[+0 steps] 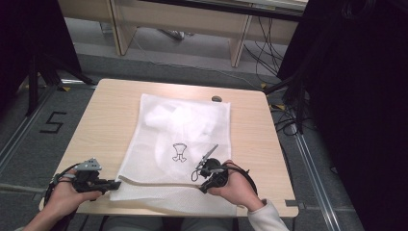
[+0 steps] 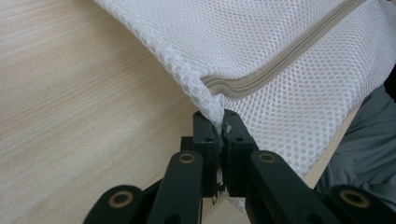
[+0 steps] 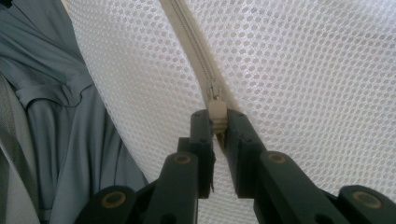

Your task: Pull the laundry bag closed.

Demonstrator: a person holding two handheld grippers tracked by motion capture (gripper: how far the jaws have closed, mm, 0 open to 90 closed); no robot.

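A white mesh laundry bag (image 1: 180,139) lies flat on the wooden table (image 1: 106,120), with a beige zipper (image 1: 154,183) running along its near edge. My left gripper (image 1: 117,184) is at the bag's near left corner, shut on the mesh corner (image 2: 212,109) where the zipper (image 2: 261,77) ends. My right gripper (image 1: 202,188) is at the other end of the zipper, shut on the beige zipper pull (image 3: 217,114). The zipper tape (image 3: 191,42) runs away from the pull across the mesh (image 3: 299,70).
A small dark object (image 1: 216,99) lies at the table's far edge beyond the bag. A black clothing symbol (image 1: 179,151) is printed on the bag. The bag's near edge hangs over the table's front edge above the person's grey clothing (image 3: 56,116).
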